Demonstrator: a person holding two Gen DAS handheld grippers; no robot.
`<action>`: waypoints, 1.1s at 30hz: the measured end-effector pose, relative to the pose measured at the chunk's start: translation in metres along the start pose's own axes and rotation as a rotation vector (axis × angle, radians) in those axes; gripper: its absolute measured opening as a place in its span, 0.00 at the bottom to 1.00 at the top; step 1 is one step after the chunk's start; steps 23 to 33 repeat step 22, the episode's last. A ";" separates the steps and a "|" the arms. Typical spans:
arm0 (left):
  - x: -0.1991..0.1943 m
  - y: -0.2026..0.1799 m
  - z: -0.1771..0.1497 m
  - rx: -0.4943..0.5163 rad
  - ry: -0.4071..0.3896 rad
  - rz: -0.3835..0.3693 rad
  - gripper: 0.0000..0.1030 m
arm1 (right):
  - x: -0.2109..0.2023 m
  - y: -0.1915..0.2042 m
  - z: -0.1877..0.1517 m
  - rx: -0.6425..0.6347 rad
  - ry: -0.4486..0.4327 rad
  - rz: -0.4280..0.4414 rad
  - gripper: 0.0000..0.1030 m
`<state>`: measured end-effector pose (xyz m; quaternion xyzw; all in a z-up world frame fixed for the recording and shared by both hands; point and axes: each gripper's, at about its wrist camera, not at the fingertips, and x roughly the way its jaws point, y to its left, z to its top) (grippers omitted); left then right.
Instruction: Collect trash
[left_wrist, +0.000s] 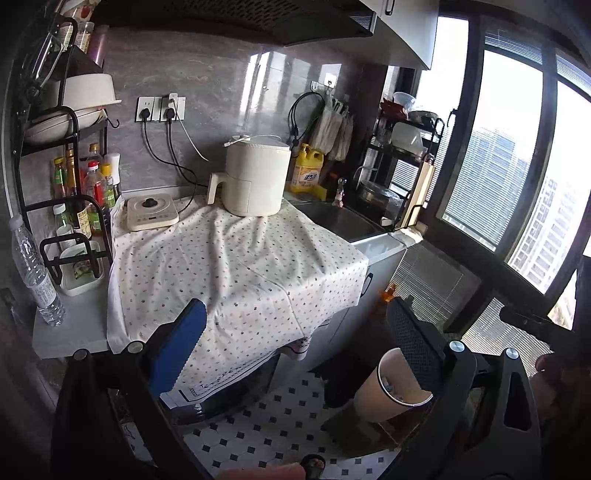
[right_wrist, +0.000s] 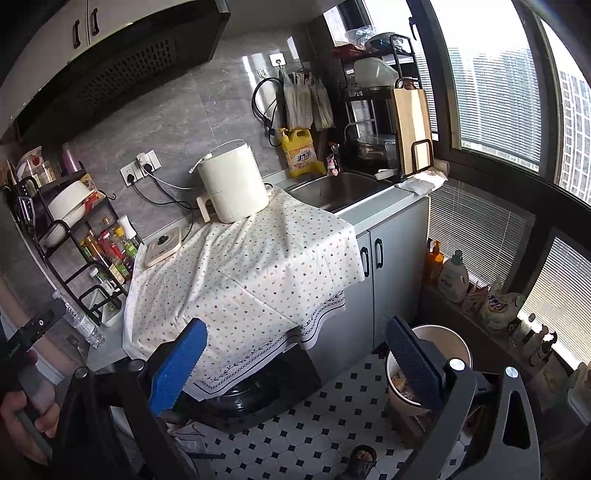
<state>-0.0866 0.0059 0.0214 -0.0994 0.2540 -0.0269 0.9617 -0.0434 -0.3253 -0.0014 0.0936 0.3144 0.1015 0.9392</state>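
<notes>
A tan waste bin (left_wrist: 384, 395) with scraps inside stands on the tiled floor at the lower right; it also shows in the right wrist view (right_wrist: 447, 343), partly behind the right finger. My left gripper (left_wrist: 299, 339) is open and empty, held in front of the cloth-covered counter (left_wrist: 236, 266). My right gripper (right_wrist: 295, 354) is open and empty, above the floor beside the counter (right_wrist: 251, 266). A clear plastic water bottle (left_wrist: 35, 271) stands at the counter's left edge and shows in the right wrist view (right_wrist: 83, 321).
A white air fryer (left_wrist: 255, 177) and a small cooktop (left_wrist: 151, 212) sit on the cloth. A sauce rack (left_wrist: 79, 192) stands left, the sink (right_wrist: 336, 190) right. Detergent bottles (right_wrist: 452, 275) line the window sill. A dark pot (right_wrist: 258, 391) sits under the counter.
</notes>
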 end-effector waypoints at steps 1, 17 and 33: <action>0.001 0.000 0.000 0.001 0.001 -0.001 0.94 | -0.001 0.000 0.000 -0.002 -0.003 -0.003 0.92; 0.017 -0.010 -0.002 0.016 0.025 -0.007 0.94 | 0.013 -0.013 -0.013 0.035 0.035 -0.017 0.92; 0.034 -0.005 0.000 0.000 0.048 -0.006 0.94 | 0.028 -0.018 -0.012 0.048 0.062 -0.024 0.92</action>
